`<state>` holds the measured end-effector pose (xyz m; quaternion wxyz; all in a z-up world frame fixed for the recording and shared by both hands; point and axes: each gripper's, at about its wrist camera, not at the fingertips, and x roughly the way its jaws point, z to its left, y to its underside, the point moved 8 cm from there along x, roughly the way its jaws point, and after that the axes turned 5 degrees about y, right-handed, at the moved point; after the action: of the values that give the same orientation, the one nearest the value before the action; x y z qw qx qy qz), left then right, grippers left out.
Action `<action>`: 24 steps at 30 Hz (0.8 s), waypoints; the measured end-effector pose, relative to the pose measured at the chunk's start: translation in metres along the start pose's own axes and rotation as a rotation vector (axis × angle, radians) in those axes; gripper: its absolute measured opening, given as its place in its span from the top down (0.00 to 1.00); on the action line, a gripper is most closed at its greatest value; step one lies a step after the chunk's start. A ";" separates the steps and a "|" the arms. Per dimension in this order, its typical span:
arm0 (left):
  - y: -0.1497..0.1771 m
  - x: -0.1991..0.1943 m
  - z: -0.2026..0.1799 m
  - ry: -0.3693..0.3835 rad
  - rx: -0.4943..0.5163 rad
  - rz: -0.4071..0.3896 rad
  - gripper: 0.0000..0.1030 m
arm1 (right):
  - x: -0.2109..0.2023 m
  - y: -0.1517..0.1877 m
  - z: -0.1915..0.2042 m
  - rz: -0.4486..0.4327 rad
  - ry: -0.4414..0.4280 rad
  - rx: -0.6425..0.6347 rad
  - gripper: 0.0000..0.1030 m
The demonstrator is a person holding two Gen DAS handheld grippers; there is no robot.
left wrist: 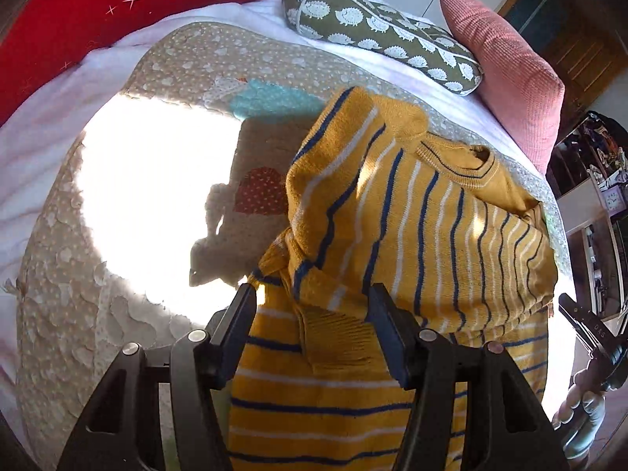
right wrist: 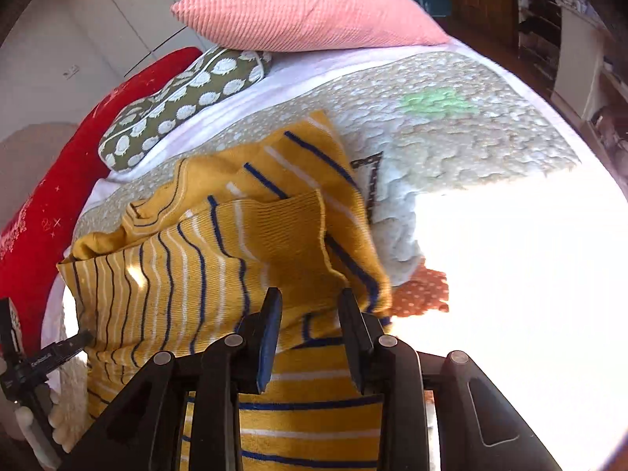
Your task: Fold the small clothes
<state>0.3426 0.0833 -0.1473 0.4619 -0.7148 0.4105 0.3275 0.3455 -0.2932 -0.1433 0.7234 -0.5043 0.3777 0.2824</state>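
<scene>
A small yellow sweater with blue and white stripes point(left wrist: 412, 216) lies on the quilted mat, its sleeves folded in over the body. My left gripper point(left wrist: 312, 298) stands over its near left part with the jaws apart and sweater fabric between the fingers. My right gripper point(right wrist: 310, 302) stands over the sweater's point(right wrist: 219, 259) near right part, jaws also apart around a fold of knit. Each gripper shows at the edge of the other's view: the right one at the left wrist view's right edge point(left wrist: 588, 329), the left one at the right wrist view's left edge point(right wrist: 43, 357).
The beige dotted quilted mat point(left wrist: 180, 62) lies on a white bed sheet point(left wrist: 47, 125). A red pillow point(left wrist: 78, 11), an olive hedgehog-print cushion point(left wrist: 376, 27) and a pink pillow point(left wrist: 506, 66) line the far side. Strong sunlight washes out part of the mat. Shelves stand at the right.
</scene>
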 end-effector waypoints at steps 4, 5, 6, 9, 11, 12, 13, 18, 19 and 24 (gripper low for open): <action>0.038 -0.047 0.016 -0.009 0.014 -0.019 0.41 | -0.039 0.042 -0.028 0.007 -0.103 0.056 0.57; 0.052 -0.056 0.022 -0.003 0.009 -0.015 0.40 | -0.046 0.059 -0.031 0.027 -0.155 0.081 0.55; 0.068 -0.063 0.028 0.007 -0.006 -0.008 0.39 | -0.052 0.076 -0.035 0.051 -0.212 0.111 0.54; 0.115 -0.076 0.039 0.043 -0.040 0.023 0.39 | -0.068 0.128 -0.041 0.099 -0.354 0.195 0.53; 0.145 -0.079 0.040 0.063 -0.060 0.038 0.39 | -0.077 0.158 -0.043 0.120 -0.373 0.196 0.52; 0.159 -0.080 0.039 0.076 -0.065 0.047 0.39 | -0.080 0.172 -0.044 0.130 -0.376 0.195 0.52; 0.171 -0.080 0.036 0.090 -0.071 0.056 0.39 | -0.084 0.184 -0.043 0.137 -0.382 0.192 0.52; 0.213 -0.082 0.024 0.101 -0.077 0.051 0.39 | -0.104 0.222 -0.030 0.131 -0.412 0.136 0.52; 0.216 -0.083 0.022 0.088 -0.073 0.039 0.37 | -0.107 0.226 -0.028 0.125 -0.411 0.126 0.52; 0.228 -0.078 0.016 0.039 -0.069 0.040 0.26 | -0.112 0.238 -0.027 0.100 -0.390 0.098 0.47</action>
<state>0.1032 0.0661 -0.1764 0.4221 -0.7281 0.4223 0.3366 0.0888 -0.2424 -0.1786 0.7915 -0.3851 0.2684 0.3914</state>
